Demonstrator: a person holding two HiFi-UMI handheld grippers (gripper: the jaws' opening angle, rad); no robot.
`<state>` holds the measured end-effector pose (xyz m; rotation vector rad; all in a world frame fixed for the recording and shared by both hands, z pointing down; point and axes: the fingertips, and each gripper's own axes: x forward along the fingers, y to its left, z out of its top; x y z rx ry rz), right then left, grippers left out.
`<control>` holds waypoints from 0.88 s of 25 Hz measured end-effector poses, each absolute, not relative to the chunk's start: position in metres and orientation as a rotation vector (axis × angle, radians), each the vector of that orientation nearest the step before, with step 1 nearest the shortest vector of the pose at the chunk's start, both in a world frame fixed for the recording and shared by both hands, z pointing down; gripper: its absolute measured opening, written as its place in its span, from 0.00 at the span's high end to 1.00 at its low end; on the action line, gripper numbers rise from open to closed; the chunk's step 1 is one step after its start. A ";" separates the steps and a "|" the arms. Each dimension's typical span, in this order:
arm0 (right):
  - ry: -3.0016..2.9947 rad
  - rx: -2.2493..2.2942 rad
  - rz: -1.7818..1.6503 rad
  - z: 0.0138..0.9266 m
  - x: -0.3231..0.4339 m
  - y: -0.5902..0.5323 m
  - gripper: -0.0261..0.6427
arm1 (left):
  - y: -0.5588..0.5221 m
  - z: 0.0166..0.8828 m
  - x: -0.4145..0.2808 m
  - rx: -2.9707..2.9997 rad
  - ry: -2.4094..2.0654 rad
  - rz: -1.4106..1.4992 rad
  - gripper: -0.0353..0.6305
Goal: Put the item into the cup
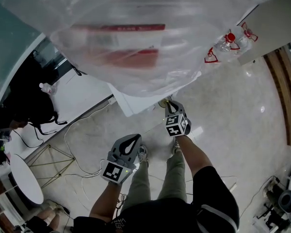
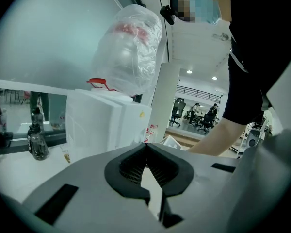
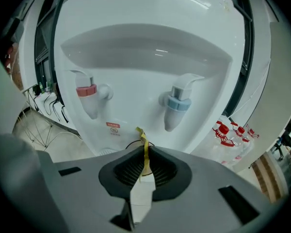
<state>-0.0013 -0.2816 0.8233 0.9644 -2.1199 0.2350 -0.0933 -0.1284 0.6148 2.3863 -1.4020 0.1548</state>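
Note:
My right gripper [image 1: 170,104] is held up at the front of a white water dispenser [image 3: 136,67], shut on a thin yellow strip [image 3: 144,147] that sticks up from between its jaws. Just past the jaws, under the strip, shows the dark rim of a cup [image 3: 127,144]; in the head view the cup [image 1: 163,102] is mostly hidden by the dispenser's edge. The strip's lower end is hidden. My left gripper [image 1: 134,140] hangs lower and to the left, over the floor. Its jaws [image 2: 146,149] are shut with nothing between them.
The dispenser has a red tap [image 3: 86,91] and a blue tap [image 3: 178,103]. A plastic-wrapped water jug [image 1: 136,38] tops it. Red-capped bottles [image 1: 228,40] stand to its right. Cables [image 1: 82,149] lie on the floor beside a white round table [image 1: 26,178].

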 end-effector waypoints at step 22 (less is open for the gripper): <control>-1.970 0.871 0.065 0.876 -0.009 -0.310 0.88 | -0.115 0.642 -0.093 2.342 -1.388 0.201 0.92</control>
